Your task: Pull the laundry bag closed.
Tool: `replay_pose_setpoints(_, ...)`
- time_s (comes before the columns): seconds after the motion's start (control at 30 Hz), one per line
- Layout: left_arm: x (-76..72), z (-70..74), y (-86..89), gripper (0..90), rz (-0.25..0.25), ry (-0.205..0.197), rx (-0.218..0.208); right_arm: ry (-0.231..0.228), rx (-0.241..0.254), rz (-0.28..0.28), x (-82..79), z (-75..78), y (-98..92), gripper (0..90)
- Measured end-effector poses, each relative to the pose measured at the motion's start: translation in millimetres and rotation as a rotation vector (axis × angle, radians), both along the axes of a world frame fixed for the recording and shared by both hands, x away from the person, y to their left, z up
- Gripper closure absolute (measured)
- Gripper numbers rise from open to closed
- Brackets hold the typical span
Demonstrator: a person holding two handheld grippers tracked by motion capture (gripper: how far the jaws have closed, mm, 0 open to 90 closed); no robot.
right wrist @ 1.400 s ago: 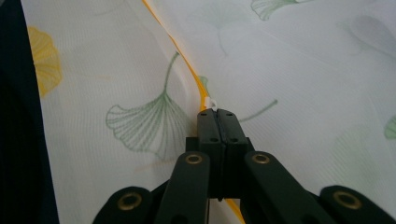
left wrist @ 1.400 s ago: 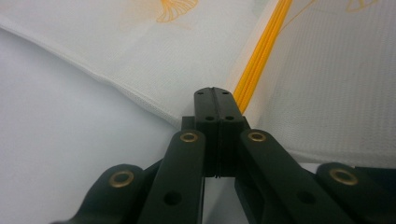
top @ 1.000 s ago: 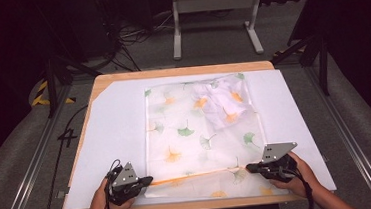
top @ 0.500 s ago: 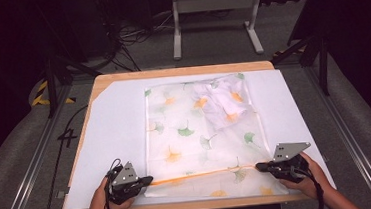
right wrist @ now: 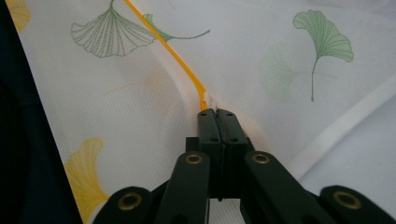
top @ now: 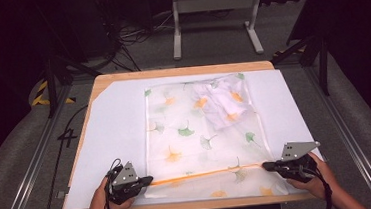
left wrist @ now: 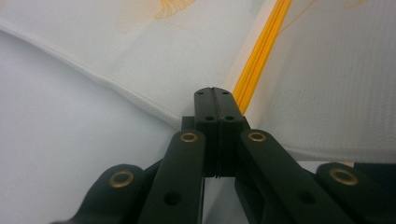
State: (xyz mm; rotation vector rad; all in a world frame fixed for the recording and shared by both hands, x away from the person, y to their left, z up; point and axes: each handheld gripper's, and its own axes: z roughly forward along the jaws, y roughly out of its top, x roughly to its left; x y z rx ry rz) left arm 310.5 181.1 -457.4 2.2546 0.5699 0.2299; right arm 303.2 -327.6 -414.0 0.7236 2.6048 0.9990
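Sheer white ginkgo-print mesh bag (top: 203, 133) w/ orange zipper (top: 204, 174): your left gripper (top: 147, 179) & right gripper (top: 267, 166) both clamp its zipper ends, pulled taut.

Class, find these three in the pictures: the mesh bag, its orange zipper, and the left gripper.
mesh bag (top: 195, 129), high view, on its leaf-printed middle.
orange zipper (top: 204, 173), high view, midway along the strip.
left gripper (top: 151, 179), high view, at its closed fingers.

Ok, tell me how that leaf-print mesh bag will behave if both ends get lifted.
The mesh bag is probably floppy: its far corner already lies crumpled. It looks thin and see-through, so likely very light. Held at the orange zipper by the left hand-held gripper and right hand-held gripper, it would likely sag between them.
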Motion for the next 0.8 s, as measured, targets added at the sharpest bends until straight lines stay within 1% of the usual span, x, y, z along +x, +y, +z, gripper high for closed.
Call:
replay_pose_setpoints(0.03, 0.1, 0.0, 0.0, 90.0, -0.001, 0.0, 0.0, -0.003, -0.003, 0.0, -0.4, 0.4, -1.0, 90.0)
replay_pose_setpoints(0.07, 0.2, -0.1, 0.0, 90.0, -0.003, -0.001, -0.002, 0.0, 0.005, -0.003, -0.7, 0.8, -2.2, 90.0)
replay_pose_setpoints(0.13, 0.3, -0.1, 0.1, 90.0, 0.0, 0.001, -0.001, -0.006, -0.003, -0.009, -1.5, 1.2, -4.5, 90.0)
replay_pose_setpoints(0.23, 0.7, -0.1, 0.5, 90.0, -0.002, 0.003, -0.003, 0.001, -0.003, -0.018, -2.4, 1.0, -9.3, 90.0)
replay_pose_setpoints(0.3, 0.9, -0.3, 0.7, 90.0, -0.003, 0.005, -0.006, 0.009, 0.011, -0.028, -2.5, 0.7, -14.0, 90.0)
replay_pose_setpoints(0.33, 0.8, -0.3, 0.8, 90.0, -0.002, 0.007, -0.007, 0.008, 0.005, -0.033, -3.2, 0.6, -15.2, 90.0)
replay_pose_setpoints(0.57, 1.1, -0.5, 1.0, 90.0, -0.002, 0.007, -0.009, 0.008, 0.003, -0.051, -5.2, -0.1, -24.7, 90.0)
replay_pose_setpoints(0.6, 1.1, -0.5, 1.0, 90.0, -0.002, 0.007, -0.009, 0.014, 0.013, -0.051, -5.2, -0.4, -26.3, 90.0)
replay_pose_setpoints(0.67, 1.1, -0.4, 0.9, 90.0, -0.002, 0.008, -0.009, 0.012, 0.008, -0.057, -5.9, -1.0, -27.9, 90.0)
replay_pose_setpoints(0.73, 1.2, -0.4, 1.0, 90.0, -0.002, 0.008, -0.009, 0.016, 0.015, -0.066, -6.4, -1.9, -30.8, 89.9)
replay_pose_setpoints(0.77, 1.3, -0.5, 1.1, 90.0, -0.002, 0.007, -0.009, 0.015, 0.008, -0.071, -6.6, -2.2, -31.6, 89.8)
replay_pose_setpoints(0.8, 1.3, -0.6, 1.2, 90.0, -0.001, 0.008, -0.011, 0.006, -0.01, -0.091, -6.8, -2.6, -34.4, 90.0)
